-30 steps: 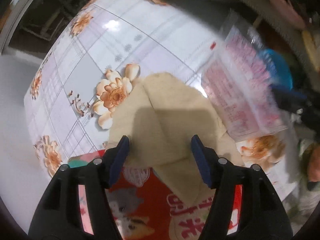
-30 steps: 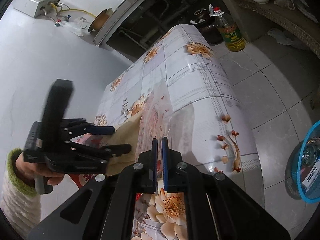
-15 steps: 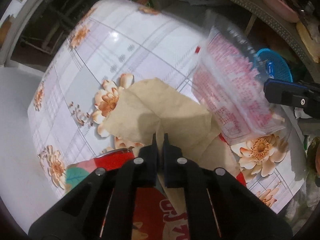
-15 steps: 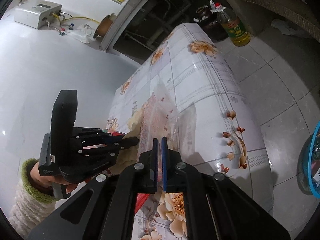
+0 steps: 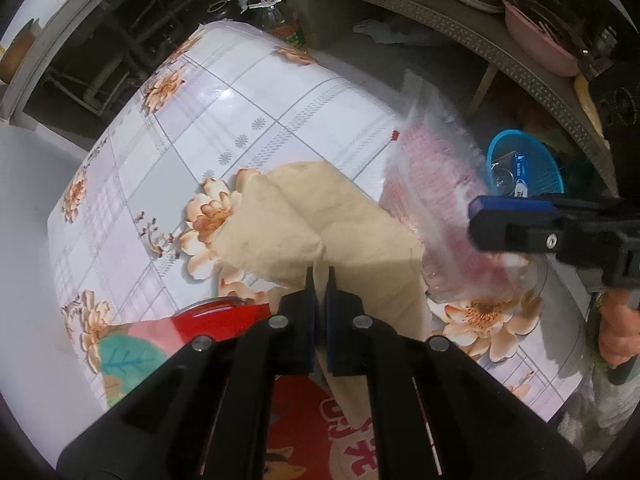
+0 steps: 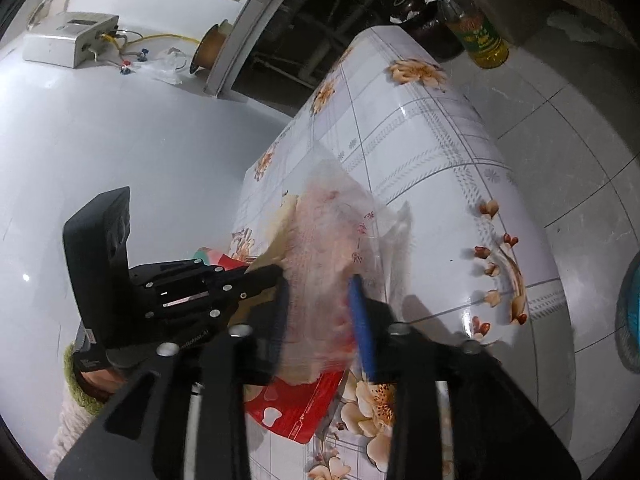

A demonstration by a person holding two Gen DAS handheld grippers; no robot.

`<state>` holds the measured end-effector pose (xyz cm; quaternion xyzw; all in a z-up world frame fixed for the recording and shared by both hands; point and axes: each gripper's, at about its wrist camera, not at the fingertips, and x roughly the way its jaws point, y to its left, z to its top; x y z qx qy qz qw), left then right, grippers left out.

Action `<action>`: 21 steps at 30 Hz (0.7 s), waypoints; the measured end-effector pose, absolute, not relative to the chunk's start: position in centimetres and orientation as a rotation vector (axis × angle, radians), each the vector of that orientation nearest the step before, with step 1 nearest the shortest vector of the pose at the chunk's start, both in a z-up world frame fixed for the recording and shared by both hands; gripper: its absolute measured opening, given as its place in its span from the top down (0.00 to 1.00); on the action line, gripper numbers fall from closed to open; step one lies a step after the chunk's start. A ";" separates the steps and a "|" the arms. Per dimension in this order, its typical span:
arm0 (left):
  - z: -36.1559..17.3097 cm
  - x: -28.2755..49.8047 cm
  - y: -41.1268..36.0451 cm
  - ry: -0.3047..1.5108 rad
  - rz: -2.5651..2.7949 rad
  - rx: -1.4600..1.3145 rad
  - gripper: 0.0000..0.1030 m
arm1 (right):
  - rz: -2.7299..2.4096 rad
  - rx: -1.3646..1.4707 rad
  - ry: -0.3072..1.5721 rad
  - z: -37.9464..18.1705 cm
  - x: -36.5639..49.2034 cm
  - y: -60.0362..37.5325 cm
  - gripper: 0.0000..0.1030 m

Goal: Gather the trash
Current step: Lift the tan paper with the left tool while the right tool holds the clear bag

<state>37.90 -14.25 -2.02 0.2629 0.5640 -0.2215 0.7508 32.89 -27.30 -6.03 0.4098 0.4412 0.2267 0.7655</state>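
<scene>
While the left gripper (image 5: 318,280) stays out of reach of the basket, its jaws are pinched tight on a fold of the brown paper (image 5: 312,224), which spreads ahead of the fingertips across the flowered tablecloth (image 5: 248,120). Directly beneath that gripper lies a red packet (image 5: 304,420) with printed characters, flat on the cloth and partly covered by the paper. To its right, the right gripper (image 6: 322,312) has its jaws opening, with a clear plastic bag (image 6: 328,240) printed in pink standing between the two fingers; the picture is blurred there and contact with the pads cannot be confirmed. The bag's contents cannot be made out. Beyond the right gripper's tip in the left view, off the table edge and lower down, sits a blue basket (image 5: 540,152) holding a bottle with a blue label and what appears to be clear glass or plastic. Far ahead of both grippers, past the table's end, an oil bottle (image 6: 476,28) with yellow liquid stands on the floor beside a dark jar (image 6: 416,12).
</scene>
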 end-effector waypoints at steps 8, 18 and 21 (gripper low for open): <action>-2.5 37.8 -14.6 1.237 -0.516 0.566 0.98 | 0.510 0.898 1.000 -6.9 33.9 -26.3 0.49; -2.6 37.9 -14.7 1.247 -0.533 0.557 0.98 | 0.540 0.776 0.985 -6.0 33.7 -24.9 0.33; -2.5 37.8 -14.7 1.247 -0.536 0.553 0.98 | 0.527 0.747 1.009 -6.3 33.8 -24.4 0.40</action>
